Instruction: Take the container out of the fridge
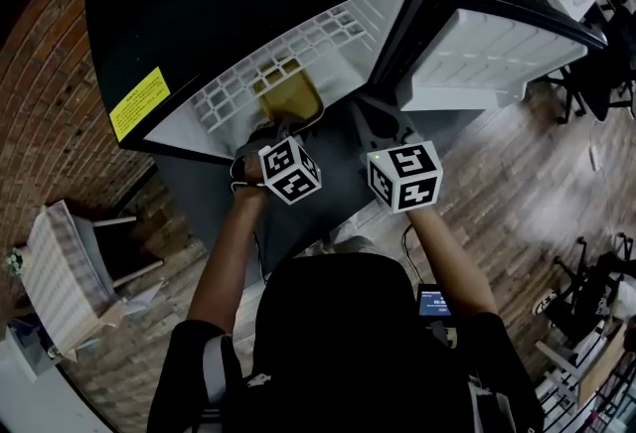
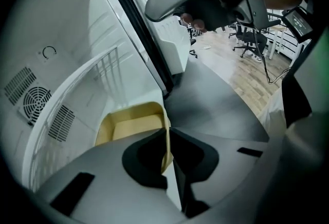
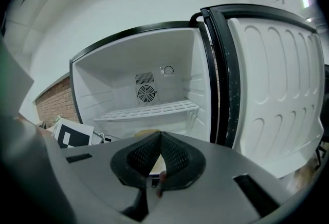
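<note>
Container (image 2: 131, 125): shallow, yellow, open-topped, with nothing visible inside. Sits at the near mouth of the fridge (image 1: 199, 14), below the white wire shelf (image 3: 149, 110), not yet clear of the opening. Resting on the fridge floor or already lifted off it: cannot tell.

Left tongs (image 2: 167, 138) closed on the container's thin right wall, pinching it edge-on between the pads. Probably chosen as the only part thin enough to fit the tongs, and as the side easiest to reach from the opening. Angled downward into the fridge, apparently to come over the rim from above.

Right tongs (image 3: 159, 138) closed on nothing, pads meeting at the tips. Held to the right of the container and apart from it, pointing into the white cavity toward the fan grille (image 3: 146, 94) on the far wall. Likely shut and idle simply to stay out of the way, with no second grip needed for so light-looking a container.

Door (image 1: 497, 49) swung wide to the right, leaving a free path toward the near side.

Judged step: drawing the container out toward the person. Risk of tipping or swivelling about the one-sided pinch. Calls for a slow, level pull, minding the shelf edge on the left.
</note>
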Demonstrator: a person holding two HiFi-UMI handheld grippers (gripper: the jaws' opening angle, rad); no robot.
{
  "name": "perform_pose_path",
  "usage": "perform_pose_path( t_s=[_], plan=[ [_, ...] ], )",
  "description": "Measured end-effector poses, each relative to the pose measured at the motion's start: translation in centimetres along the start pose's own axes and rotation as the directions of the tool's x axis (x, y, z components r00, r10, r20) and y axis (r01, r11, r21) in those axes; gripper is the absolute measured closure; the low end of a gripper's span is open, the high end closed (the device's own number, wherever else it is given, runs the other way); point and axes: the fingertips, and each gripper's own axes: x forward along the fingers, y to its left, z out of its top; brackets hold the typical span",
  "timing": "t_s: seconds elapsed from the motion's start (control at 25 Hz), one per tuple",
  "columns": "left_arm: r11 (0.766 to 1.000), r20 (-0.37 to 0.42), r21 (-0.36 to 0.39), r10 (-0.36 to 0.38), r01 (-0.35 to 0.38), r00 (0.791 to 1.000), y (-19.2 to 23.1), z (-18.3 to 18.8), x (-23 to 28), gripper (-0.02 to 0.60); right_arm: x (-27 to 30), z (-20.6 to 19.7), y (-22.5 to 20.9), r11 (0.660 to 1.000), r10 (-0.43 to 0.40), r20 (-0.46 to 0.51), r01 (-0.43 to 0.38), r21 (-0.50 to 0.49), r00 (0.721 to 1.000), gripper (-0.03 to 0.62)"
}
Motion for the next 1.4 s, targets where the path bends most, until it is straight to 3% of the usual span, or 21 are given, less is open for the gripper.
perform_pose_path(
  t_s=[1.2,1.4],
  plan=[
    [0.99,0.087,0.139,-0.049,0.037,0.995,-8.7,-1.2,-9.1,0.554,-8.9,-1.6,8.5,0.994,-0.104,0.065,0.106,-0.04,0.992,0.554],
    [0.992,0.112,0.122,-0.06,0.046,0.992,-9.5,-0.9,-10.3,0.554,-9.8,-1.4,9.7,0.991,-0.109,0.079,0.115,-0.068,0.991,0.554]
  ],
)
